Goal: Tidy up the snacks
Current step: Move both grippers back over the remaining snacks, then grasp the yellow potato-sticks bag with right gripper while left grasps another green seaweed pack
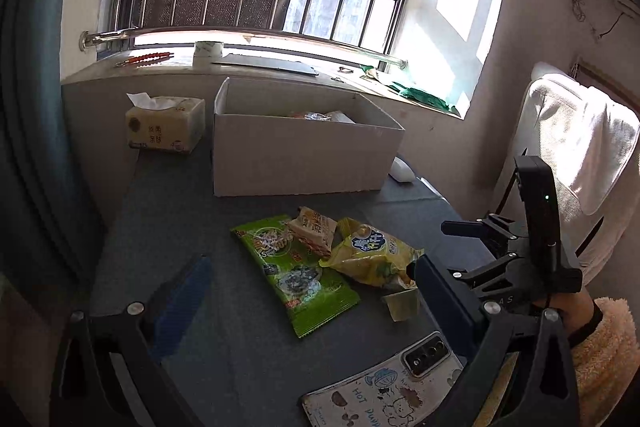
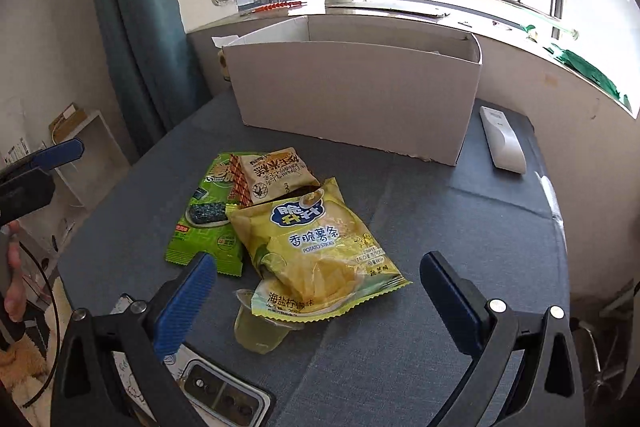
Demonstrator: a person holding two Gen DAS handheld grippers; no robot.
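A small heap of snacks lies mid-table: a green seaweed packet [image 1: 296, 267] [image 2: 204, 227], a tan biscuit packet [image 1: 314, 231] [image 2: 276, 175] on top of it, and a yellow potato-stick bag [image 1: 372, 255] [image 2: 316, 239] overlapping a small green jelly cup [image 1: 400, 303] [image 2: 260, 331]. Behind them stands an open white cardboard box [image 1: 296, 163] [image 2: 352, 99] with some wrapped items inside. My left gripper [image 1: 312, 259] hovers open, short of the heap. My right gripper [image 2: 316, 259] is open too, its fingers astride the near end of the yellow bag, holding nothing.
A phone in a cartoon case [image 1: 384, 387] [image 2: 224, 391] lies at the near table edge. A white remote [image 2: 502, 139] rests right of the box, a tissue pack [image 1: 164, 127] left of it. A towel-draped chair [image 1: 580, 147] stands at the right; the windowsill runs behind.
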